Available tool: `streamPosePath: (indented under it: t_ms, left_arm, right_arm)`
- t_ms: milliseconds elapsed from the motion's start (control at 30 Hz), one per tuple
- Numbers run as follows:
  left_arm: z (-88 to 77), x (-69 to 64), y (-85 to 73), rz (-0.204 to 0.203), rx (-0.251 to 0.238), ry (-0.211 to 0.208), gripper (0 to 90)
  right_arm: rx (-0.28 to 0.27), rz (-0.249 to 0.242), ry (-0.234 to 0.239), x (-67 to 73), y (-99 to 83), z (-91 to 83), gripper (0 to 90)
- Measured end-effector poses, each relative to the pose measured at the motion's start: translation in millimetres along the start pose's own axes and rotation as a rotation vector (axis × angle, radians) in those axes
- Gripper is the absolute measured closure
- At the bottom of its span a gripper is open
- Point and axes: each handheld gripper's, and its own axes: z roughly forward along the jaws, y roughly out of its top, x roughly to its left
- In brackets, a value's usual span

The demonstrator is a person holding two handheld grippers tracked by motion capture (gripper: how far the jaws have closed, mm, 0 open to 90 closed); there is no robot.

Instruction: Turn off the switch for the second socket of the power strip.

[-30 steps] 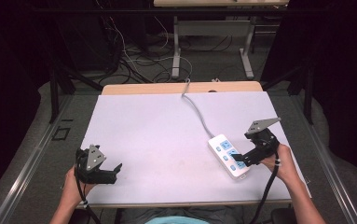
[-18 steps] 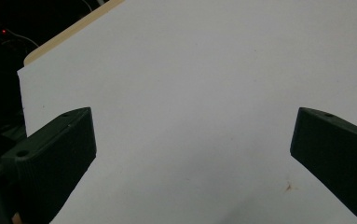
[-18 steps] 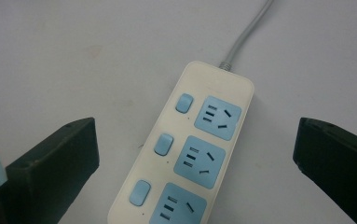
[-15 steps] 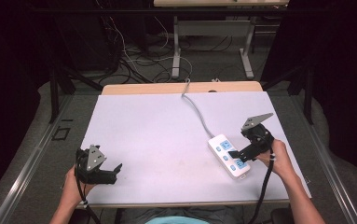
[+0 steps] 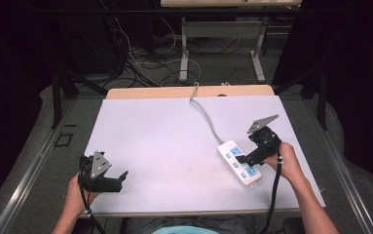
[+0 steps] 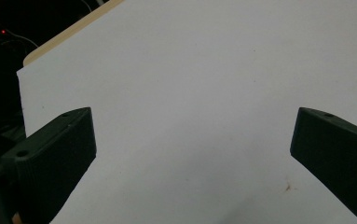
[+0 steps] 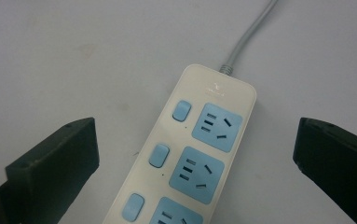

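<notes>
White power strip (image 5: 239, 163) sits near the table's (image 5: 164, 141) right edge, its lower end cut off in the right gripper view. Right gripper (image 5: 243, 159) hangs over it, jaws wide; left gripper (image 5: 122, 176) wide too, holding nothing.

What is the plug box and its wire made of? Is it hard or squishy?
The power strip looks like hard plastic: a smooth, cream-white shell with a faint sheen, and matte light-blue sockets and switches. Its cord seems to be covered in grey rubbery plastic, since it bends in a soft curve across the table.
</notes>
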Motion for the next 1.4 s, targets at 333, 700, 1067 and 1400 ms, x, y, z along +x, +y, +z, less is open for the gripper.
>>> streamPosePath:
  t_ms: [333, 700, 1067, 1400]
  left_arm:
    - [0.2, -0.2, 0.1, 0.001, 0.000, 0.001, 0.1]
    - [0.1, -0.2, 0.1, 0.002, -0.001, 0.002, 0.1]
    - [0.1, 0.1, -0.1, 0.002, 0.000, 0.002, 0.1]
    - [0.4, 0.0, -0.1, 0.003, -0.001, 0.001, 0.1]
  right_arm:
    - [0.014, -0.009, 0.007, -0.1, 8.0, 4.8, 0.0]
    - [0.021, -0.017, 0.018, -1.1, 15.2, 10.6, 0.0]
    - [0.045, -0.013, 0.039, -2.7, 21.3, 13.4, 0.0]
    - [0.042, -0.020, 0.039, -4.6, 23.5, 19.6, 0.0]
